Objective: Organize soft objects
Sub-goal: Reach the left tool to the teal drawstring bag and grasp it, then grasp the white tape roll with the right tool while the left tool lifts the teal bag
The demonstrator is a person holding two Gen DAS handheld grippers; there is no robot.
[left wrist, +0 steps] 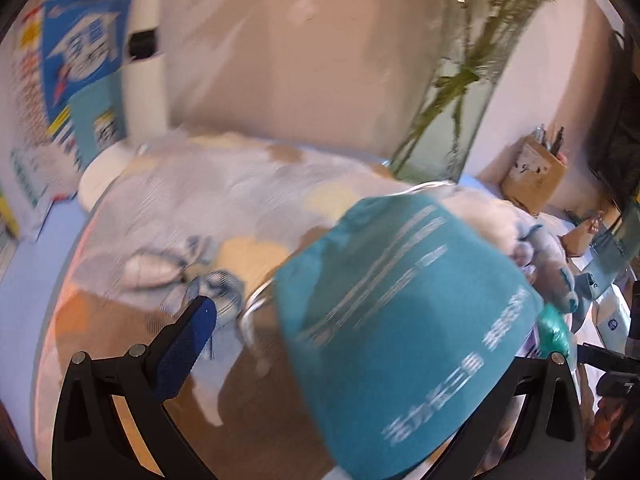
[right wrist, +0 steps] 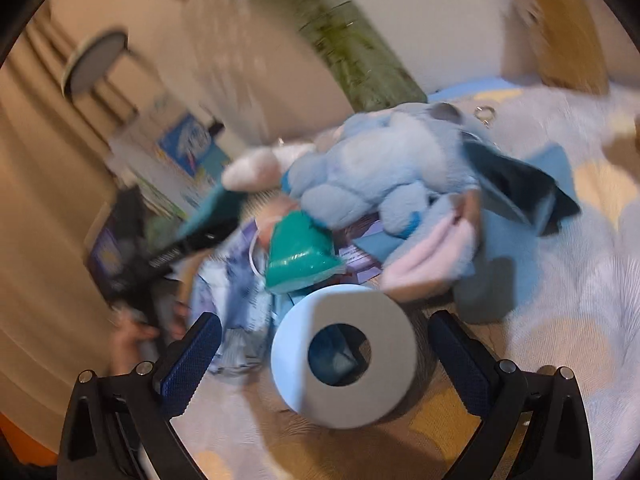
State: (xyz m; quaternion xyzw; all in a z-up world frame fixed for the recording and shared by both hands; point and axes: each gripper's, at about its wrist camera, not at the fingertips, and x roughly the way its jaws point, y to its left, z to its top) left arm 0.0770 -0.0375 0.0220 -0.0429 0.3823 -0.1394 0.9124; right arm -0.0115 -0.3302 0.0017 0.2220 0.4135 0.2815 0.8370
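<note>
Right gripper (right wrist: 324, 354) spread apart, a white tape roll (right wrist: 344, 356) between its fingers, untouched. Blue plush toy (right wrist: 384, 176) lies beyond. Left gripper's (left wrist: 360, 344) state cannot be told behind a teal bag (left wrist: 404, 320).

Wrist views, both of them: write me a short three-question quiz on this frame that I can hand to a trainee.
1. True or false: the right tool is shut on the blue plush toy.
2. In the right wrist view, what sits between the tool's two fingers? A. the white roll with a round hole; B. a wooden box; C. a folded towel.
3. Fill in: in the left wrist view, the printed cloth bag nearest the camera is ____ in colour.

Key: 1 false, the tool is open and the plush lies beyond it; 2 A; 3 teal.
</note>
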